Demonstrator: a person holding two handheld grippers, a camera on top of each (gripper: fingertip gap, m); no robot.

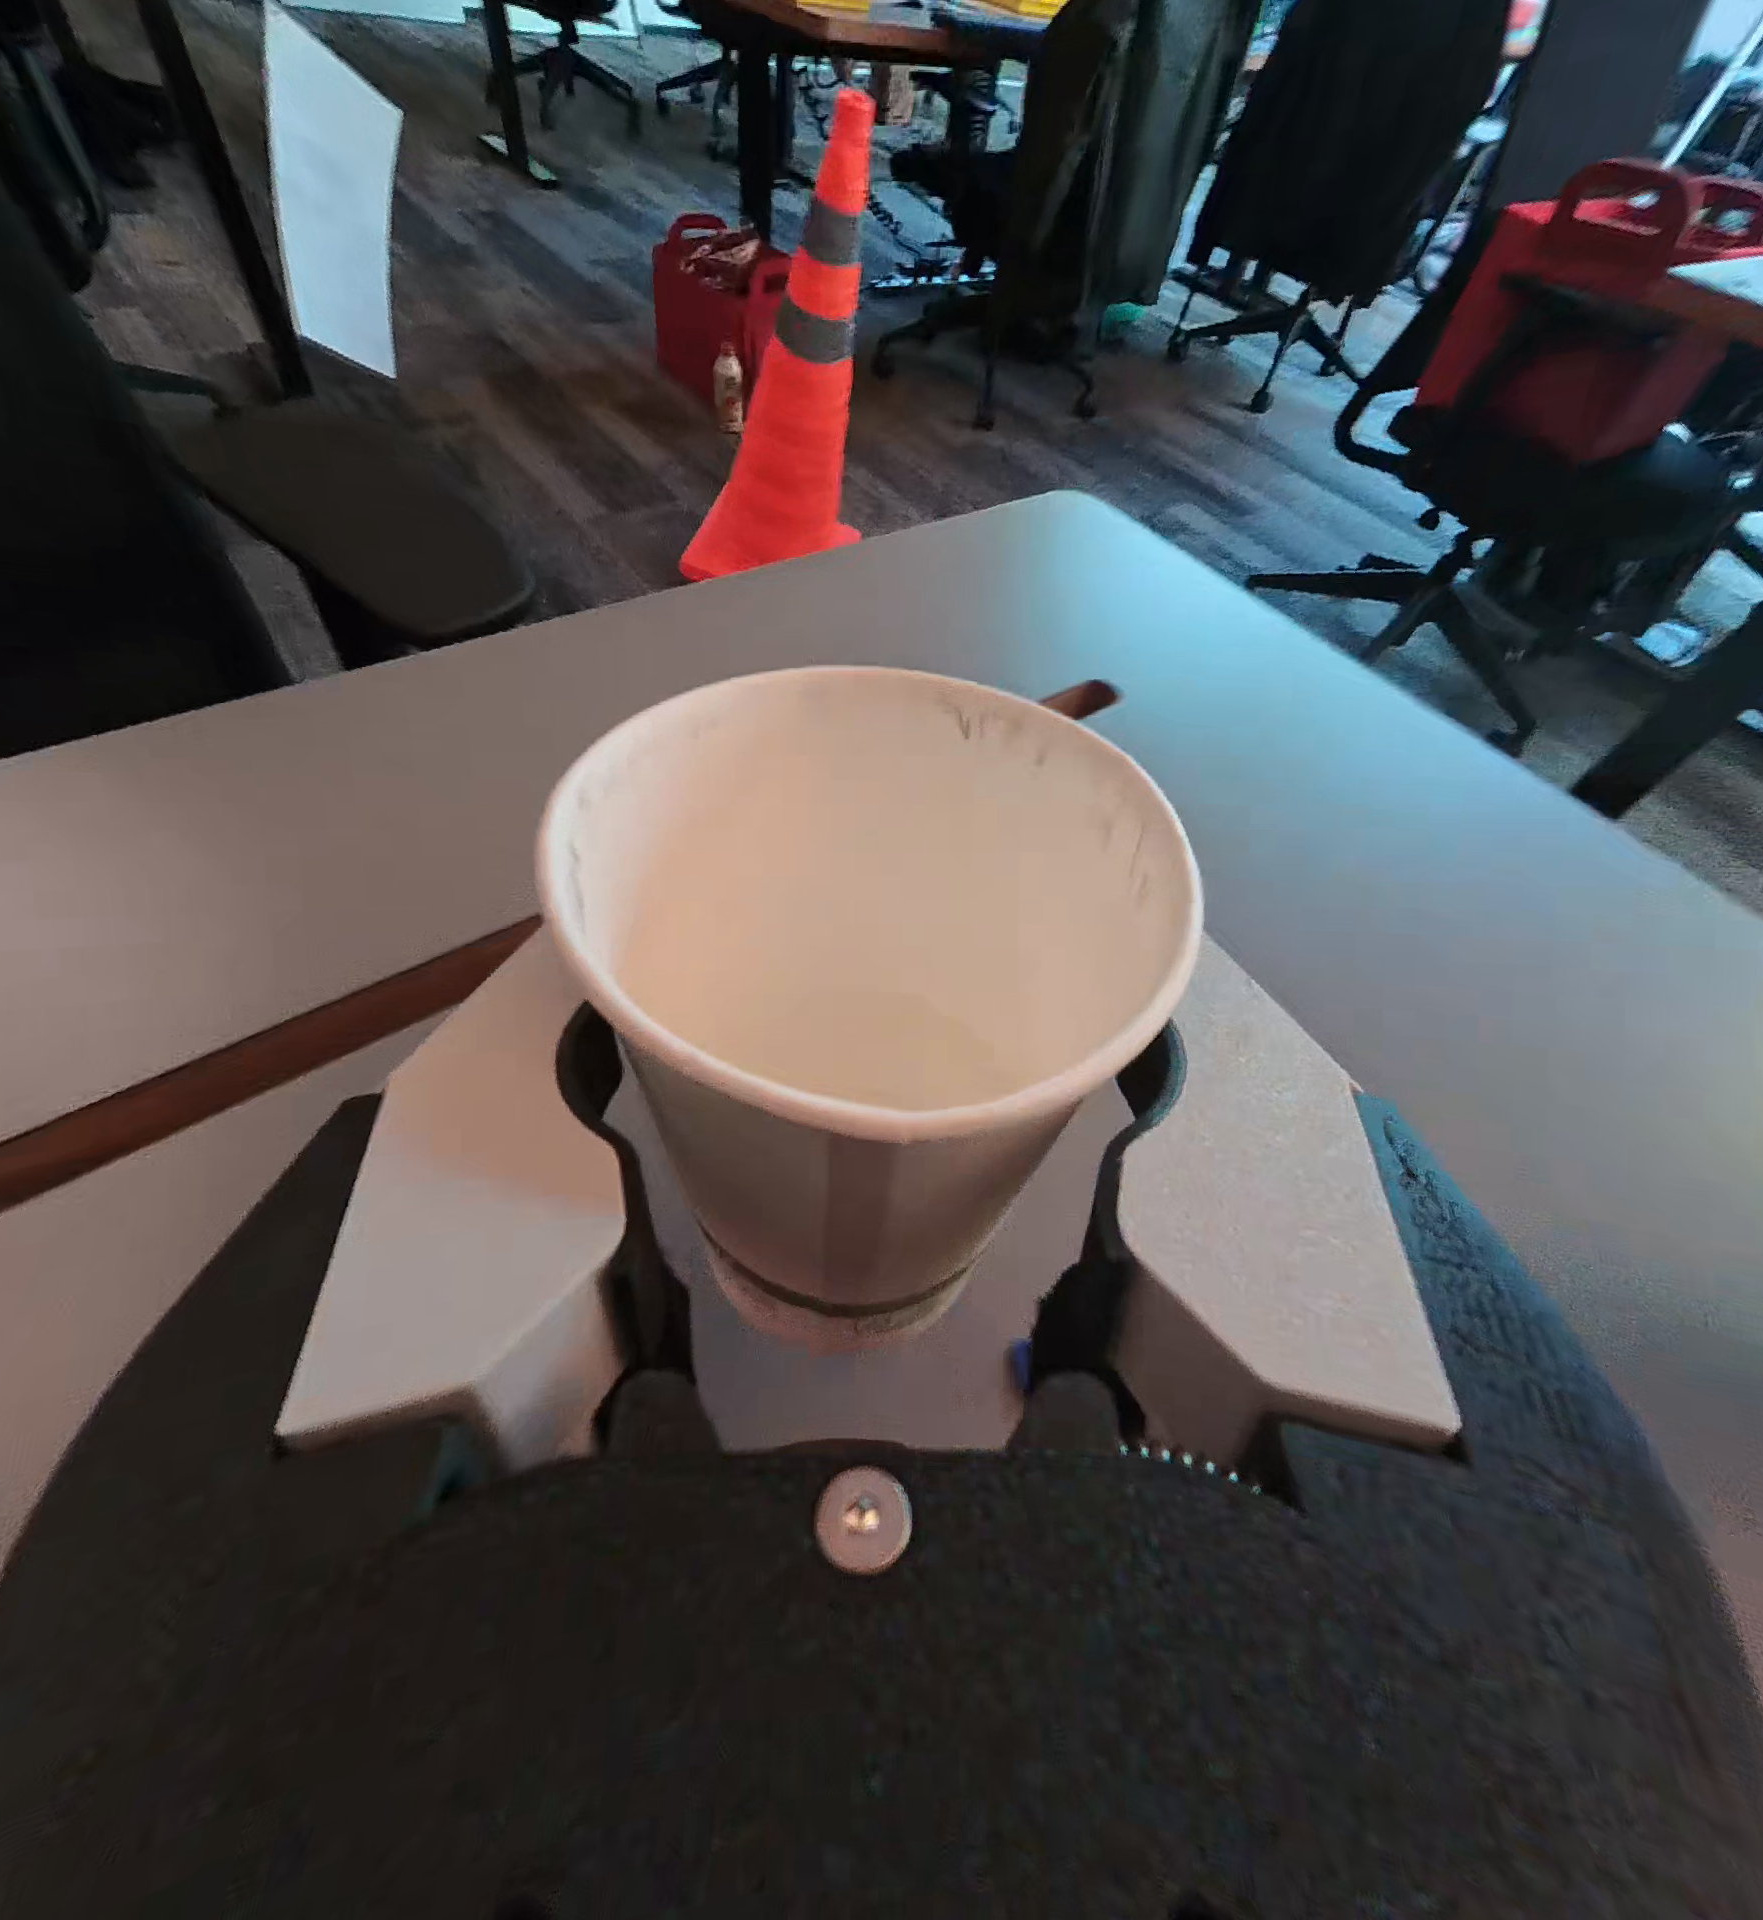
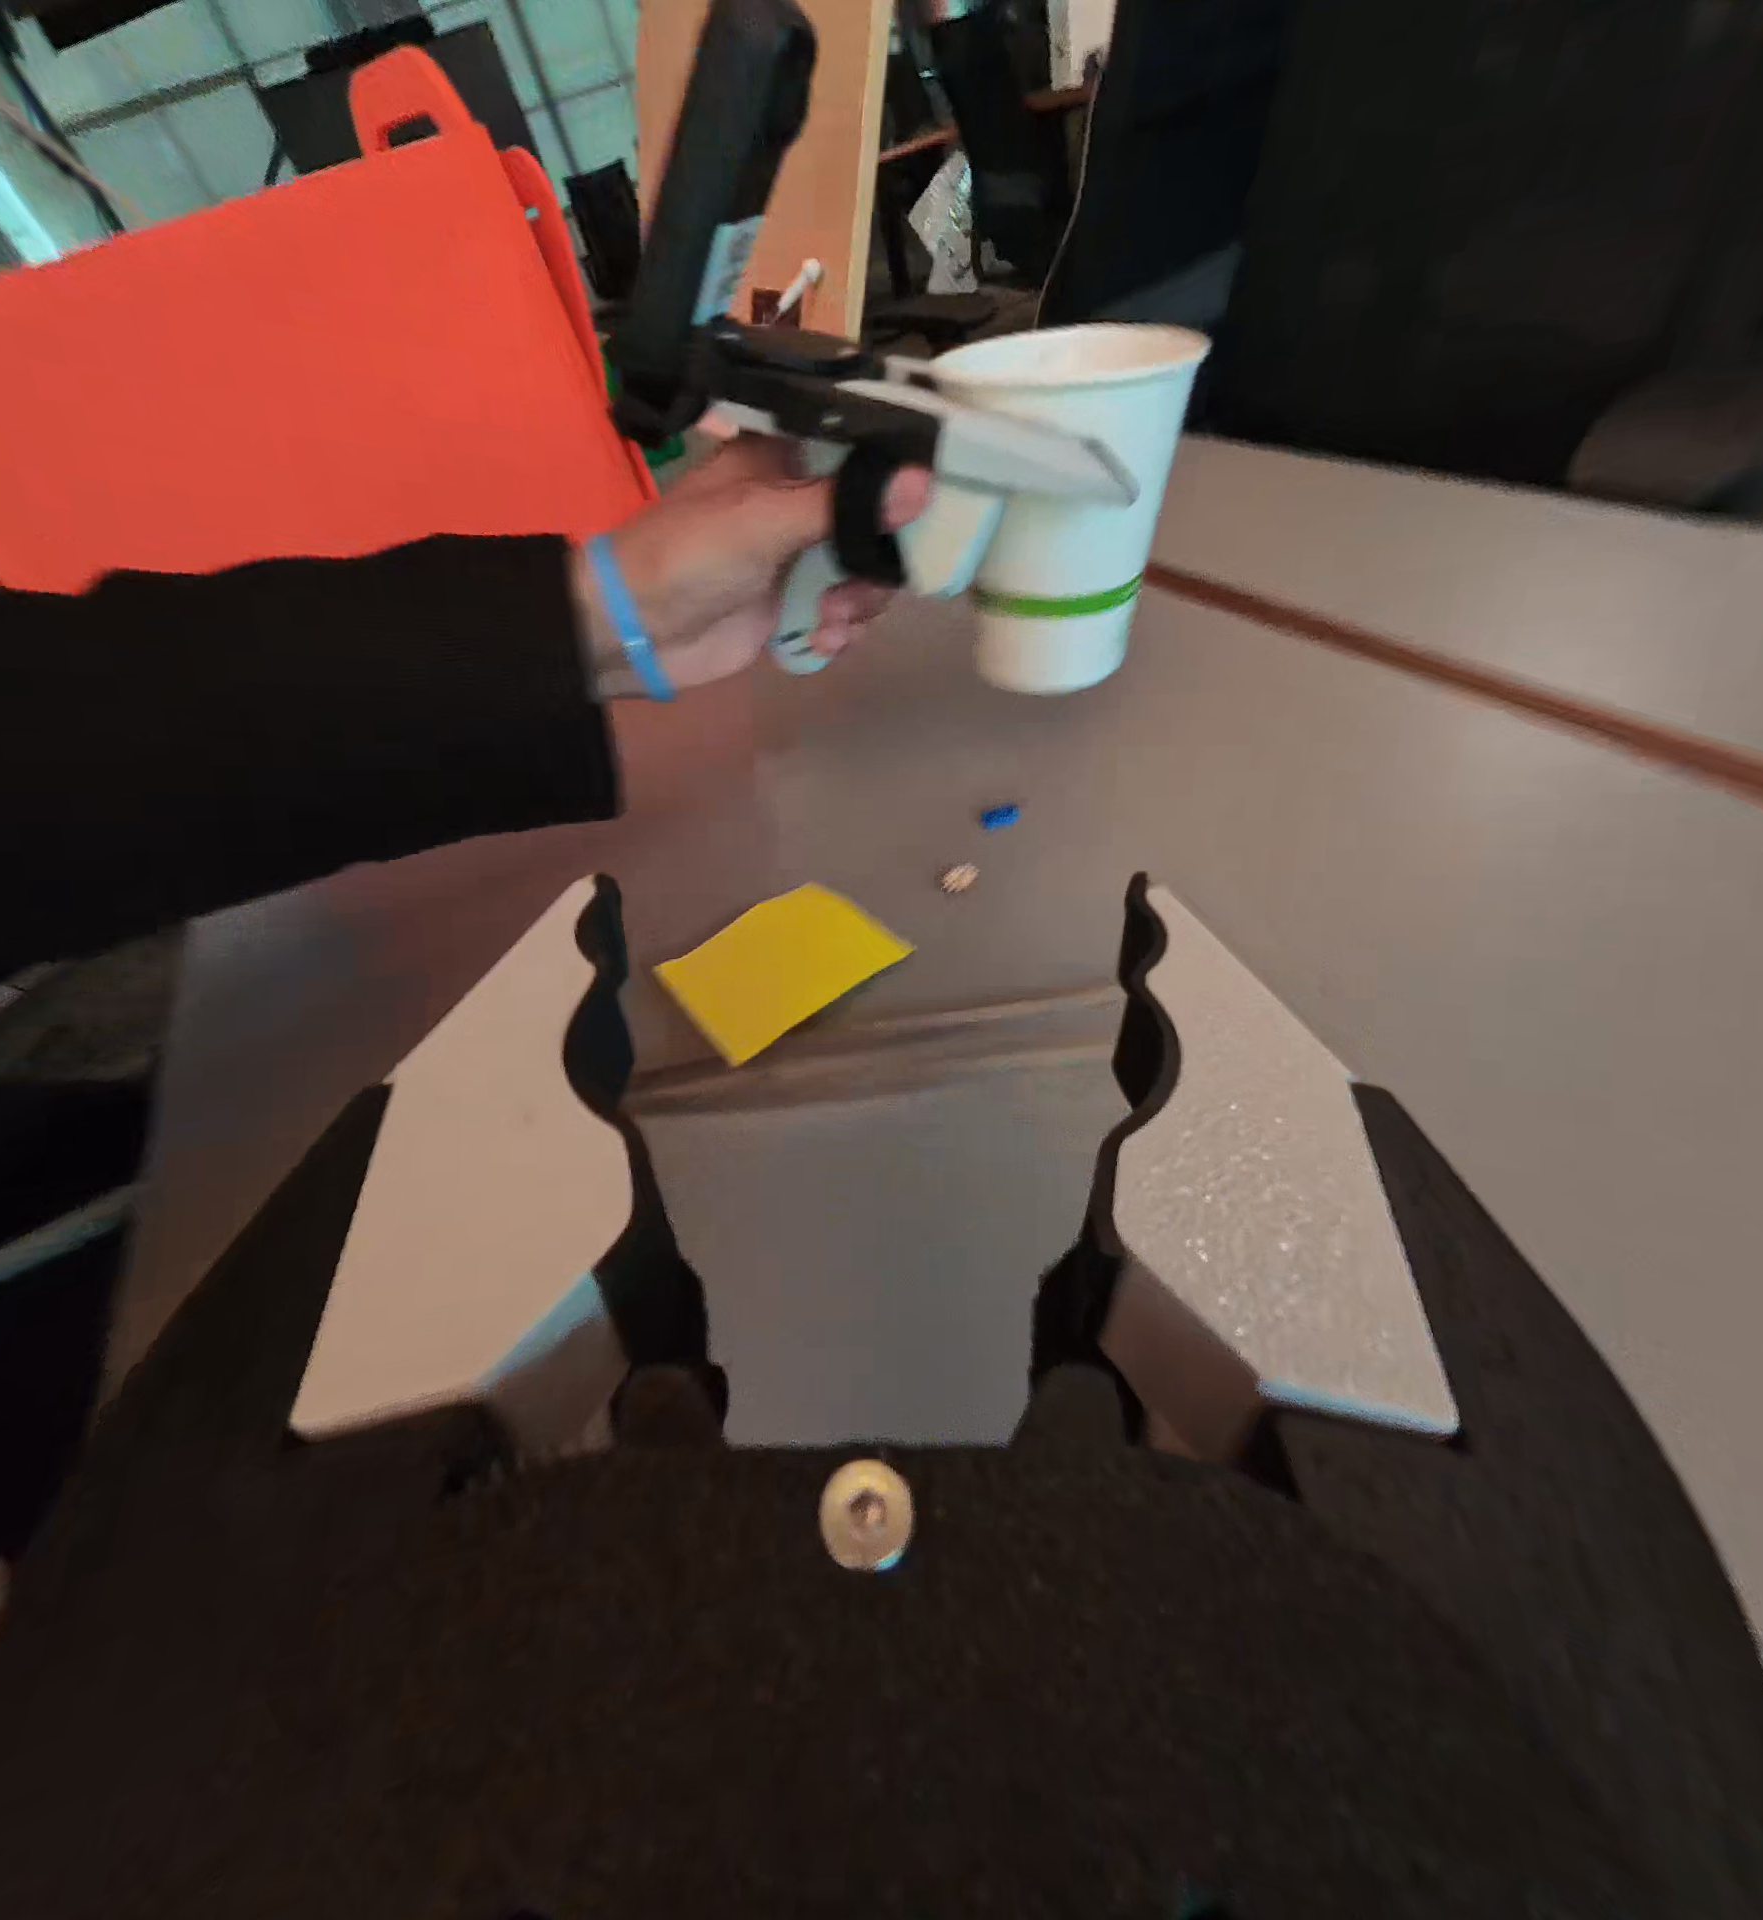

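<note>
My left gripper [image 1: 872,1049] pinches a white paper cup [image 1: 861,935], its 2 fingers pressed against the cup's sides just below the rim. The cup is upright, looks empty inside, and is held clear above the grey table [image 1: 1428,935]. From the right wrist view I see the same cup [image 2: 1069,499] with a green band near its base, raised off the tabletop, and the person's hand [image 2: 742,582] wrapped around the left gripper's handle, a blue band on the wrist below a dark sleeve.

My right gripper [image 2: 872,935] has its fingers spread wide and holds nothing. It hangs over the table [image 2: 1479,987], nearest a yellow sticky note [image 2: 778,966] that lies flat just beyond the fingertips. A small blue piece [image 2: 999,816] and a small tan piece [image 2: 958,878] lie on the table a little past the note, between it and the raised cup.

A dark brown seam [image 1: 233,1081] runs across the tabletop behind the cup. Beyond the table's far edge stands an orange traffic cone [image 1: 804,364] on the floor, with office chairs [image 1: 1064,239] and red bags [image 1: 711,291] near it.
</note>
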